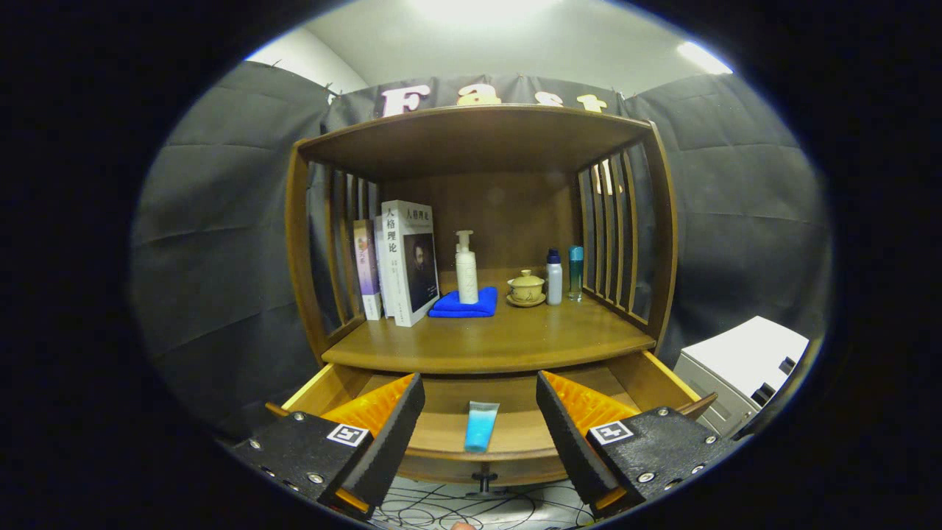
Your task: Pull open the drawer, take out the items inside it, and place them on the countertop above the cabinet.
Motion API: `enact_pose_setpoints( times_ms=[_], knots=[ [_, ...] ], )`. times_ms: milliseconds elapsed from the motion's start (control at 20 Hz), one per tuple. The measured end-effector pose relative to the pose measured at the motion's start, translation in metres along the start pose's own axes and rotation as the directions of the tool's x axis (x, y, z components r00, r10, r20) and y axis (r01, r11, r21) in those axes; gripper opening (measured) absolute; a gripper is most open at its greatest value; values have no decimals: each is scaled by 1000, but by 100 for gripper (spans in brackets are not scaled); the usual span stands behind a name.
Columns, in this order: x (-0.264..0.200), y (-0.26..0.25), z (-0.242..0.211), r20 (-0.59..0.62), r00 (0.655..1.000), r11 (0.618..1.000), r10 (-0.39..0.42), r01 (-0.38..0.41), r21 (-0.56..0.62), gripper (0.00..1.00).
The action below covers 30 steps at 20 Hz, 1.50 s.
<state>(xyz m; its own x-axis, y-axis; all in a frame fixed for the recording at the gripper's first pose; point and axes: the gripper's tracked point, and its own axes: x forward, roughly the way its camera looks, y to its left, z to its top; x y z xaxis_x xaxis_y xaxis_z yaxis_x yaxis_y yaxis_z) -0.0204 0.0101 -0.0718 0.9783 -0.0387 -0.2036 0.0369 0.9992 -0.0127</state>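
Observation:
The wooden drawer (647,379) below the countertop (508,342) stands pulled out. A light blue tube (480,425) lies on the drawer floor near the front wall, cap end toward me. My gripper (480,401) hovers above the drawer, open wide, with the tube between and just below its fingers; neither finger touches it. The drawer's dark knob (483,482) shows under the front panel.
On the countertop stand several books (401,261), a white pump bottle (466,269) on a folded blue cloth (464,304), a lidded cup on a saucer (525,288), a white bottle (554,277) and a teal bottle (575,272). A white box (743,368) sits right of the cabinet.

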Motion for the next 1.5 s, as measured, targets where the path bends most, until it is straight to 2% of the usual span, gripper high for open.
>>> enact_pose_setpoints(
  times_ms=[200,400,650,850,1150,1250,1500],
  knots=[
    [33,-10,4,-111,992,998,-57,58,9,94],
    [64,-10,-22,-261,963,989,-65,98,114,94],
    [89,-15,-68,-457,883,990,-113,137,21,94],
    [101,-9,-110,-599,790,989,-128,150,-14,95],
    [111,-1,-163,-739,659,987,-140,147,-56,95],
    [111,0,-176,-766,626,987,-147,138,-76,95],
    [113,7,-200,-809,573,988,-131,139,-61,90]
  ],
)
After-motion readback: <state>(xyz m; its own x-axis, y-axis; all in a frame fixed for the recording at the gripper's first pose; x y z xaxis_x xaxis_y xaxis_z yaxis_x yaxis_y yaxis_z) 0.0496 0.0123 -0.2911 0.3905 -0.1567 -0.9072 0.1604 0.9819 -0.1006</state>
